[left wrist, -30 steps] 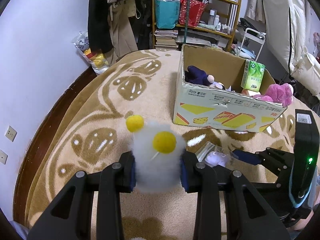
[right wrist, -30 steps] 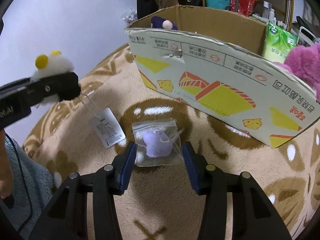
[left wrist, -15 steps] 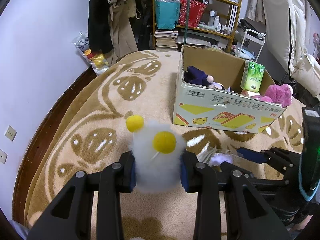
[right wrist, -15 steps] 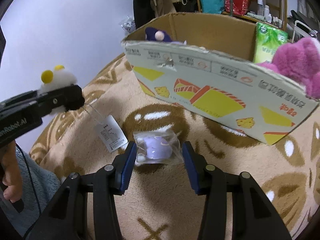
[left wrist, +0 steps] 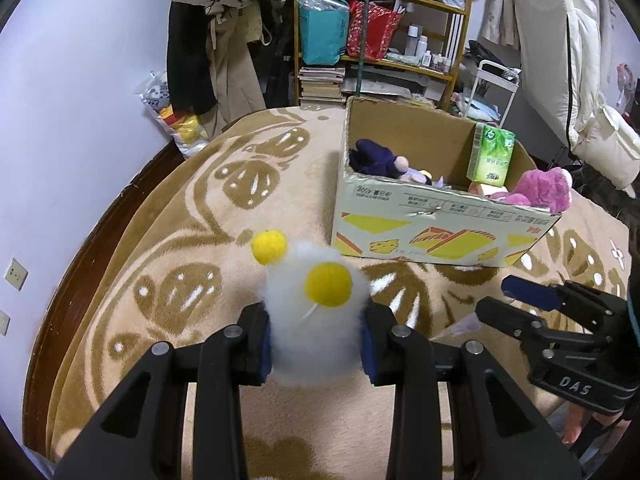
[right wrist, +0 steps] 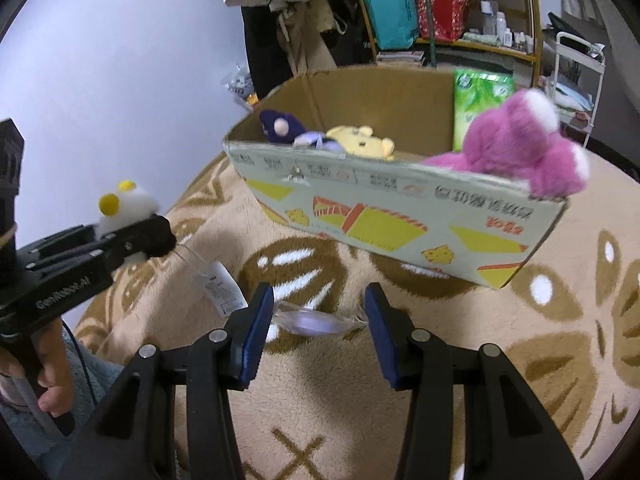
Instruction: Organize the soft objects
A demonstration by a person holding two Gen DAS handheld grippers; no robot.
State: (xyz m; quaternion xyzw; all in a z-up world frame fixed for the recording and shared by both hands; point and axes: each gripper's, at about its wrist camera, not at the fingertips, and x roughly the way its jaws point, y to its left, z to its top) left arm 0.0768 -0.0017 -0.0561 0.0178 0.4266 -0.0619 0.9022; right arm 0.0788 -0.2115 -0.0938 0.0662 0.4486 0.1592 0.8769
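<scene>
My left gripper (left wrist: 314, 316) is shut on a white fluffy toy (left wrist: 320, 344) with two yellow pom-poms, held above the carpet. In the right wrist view this toy (right wrist: 128, 204) sits at the left, its paper tag (right wrist: 222, 294) dangling on a thread. My right gripper (right wrist: 318, 308) is shut on a clear plastic bag (right wrist: 316, 322) holding a small purple soft toy, lifted off the carpet in front of the cardboard box (right wrist: 400, 220). Inside the box lie a dark blue toy (left wrist: 376, 158), a yellow plush (right wrist: 360, 142) and a pink plush (right wrist: 516, 144).
A green tissue pack (left wrist: 492, 156) stands in the box. A patterned beige carpet (left wrist: 200, 220) covers the floor. Behind the box are a wooden shelf (left wrist: 380, 20), hanging clothes (left wrist: 208, 48) and a white cart (left wrist: 496, 88). A hand (right wrist: 52, 392) grips the left tool's handle.
My right gripper has risen with the bagged purple toy and moved nearer the box, so the box's inside now shows. The left gripper and white toy have stayed still.
</scene>
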